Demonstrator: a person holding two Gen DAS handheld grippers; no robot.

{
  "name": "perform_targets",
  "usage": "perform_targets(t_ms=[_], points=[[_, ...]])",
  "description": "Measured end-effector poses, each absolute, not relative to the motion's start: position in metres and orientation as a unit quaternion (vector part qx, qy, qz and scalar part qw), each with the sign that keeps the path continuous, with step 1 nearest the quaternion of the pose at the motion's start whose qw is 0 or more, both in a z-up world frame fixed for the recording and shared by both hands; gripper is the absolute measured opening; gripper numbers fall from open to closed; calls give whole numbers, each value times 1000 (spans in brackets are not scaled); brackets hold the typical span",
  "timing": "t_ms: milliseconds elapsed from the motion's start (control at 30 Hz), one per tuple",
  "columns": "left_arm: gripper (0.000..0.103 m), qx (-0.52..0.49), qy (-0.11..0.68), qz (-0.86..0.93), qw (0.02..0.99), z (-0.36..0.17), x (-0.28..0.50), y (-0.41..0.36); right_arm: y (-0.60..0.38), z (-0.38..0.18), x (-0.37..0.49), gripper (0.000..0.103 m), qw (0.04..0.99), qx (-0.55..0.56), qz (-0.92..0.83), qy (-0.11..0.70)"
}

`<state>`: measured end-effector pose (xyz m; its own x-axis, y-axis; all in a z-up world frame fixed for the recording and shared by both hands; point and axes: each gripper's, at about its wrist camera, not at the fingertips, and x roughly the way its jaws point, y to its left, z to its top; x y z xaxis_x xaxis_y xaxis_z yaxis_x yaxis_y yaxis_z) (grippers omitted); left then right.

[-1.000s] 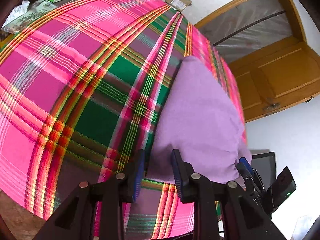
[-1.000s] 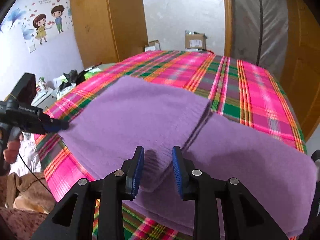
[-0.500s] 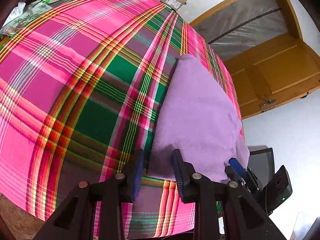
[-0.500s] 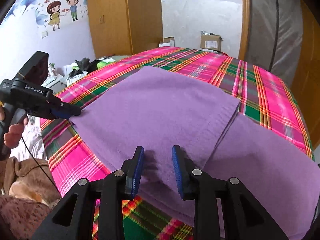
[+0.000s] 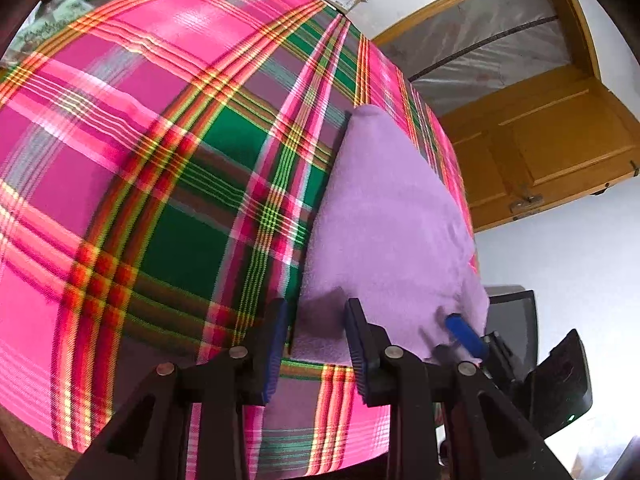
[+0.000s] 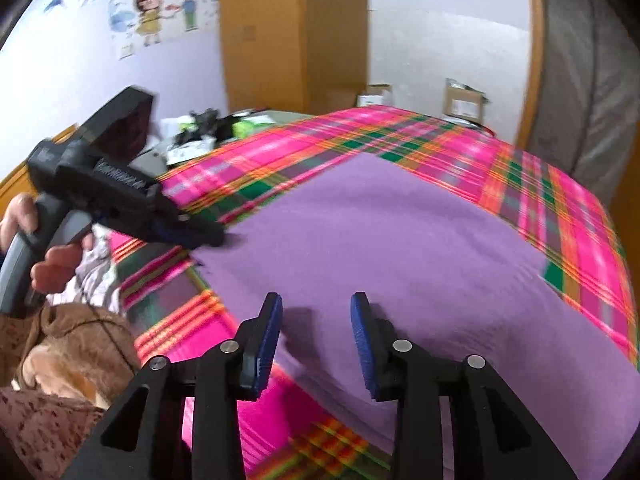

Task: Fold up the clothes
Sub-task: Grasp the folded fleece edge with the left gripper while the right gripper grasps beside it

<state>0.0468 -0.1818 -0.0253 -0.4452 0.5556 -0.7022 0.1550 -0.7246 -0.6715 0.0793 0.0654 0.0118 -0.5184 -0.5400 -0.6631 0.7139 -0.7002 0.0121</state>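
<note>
Purple garment point(image 6: 400, 248) on plaid cloth point(image 5: 160, 160), seemingly flat.

The desk point(image 5: 120, 152) is covered all over by a bright checked cloth point(image 6: 576, 216) in pink, green, red and yellow, which hangs down over the near edge. On this cloth lies one purple garment point(image 6: 400, 248), soft and plain, spread flat in folded layers near the front edge. Around it the cloth is bare on the far and left parts.
</note>
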Motion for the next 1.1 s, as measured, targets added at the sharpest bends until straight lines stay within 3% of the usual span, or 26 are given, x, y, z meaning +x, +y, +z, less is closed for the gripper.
perform_targets(t_ms=[433,500,533,567,1100], points=[[29,-512,-417,728,186,-33,44,-197,12,-5,84,39,415,321,-831,184],[29,-508,-421,727,192,-30,43,-198,8,-6,85,47,422,319,-828,186],[29,-506,-422,726,194,-29,43,-198,6,-7,85,58,425,320,-826,188],[29,-505,-425,725,197,-28,43,-199,4,-7,86,59,428,321,-824,189],[29,-484,-451,716,219,-21,38,-206,-49,-20,95,60,369,292,-835,287]])
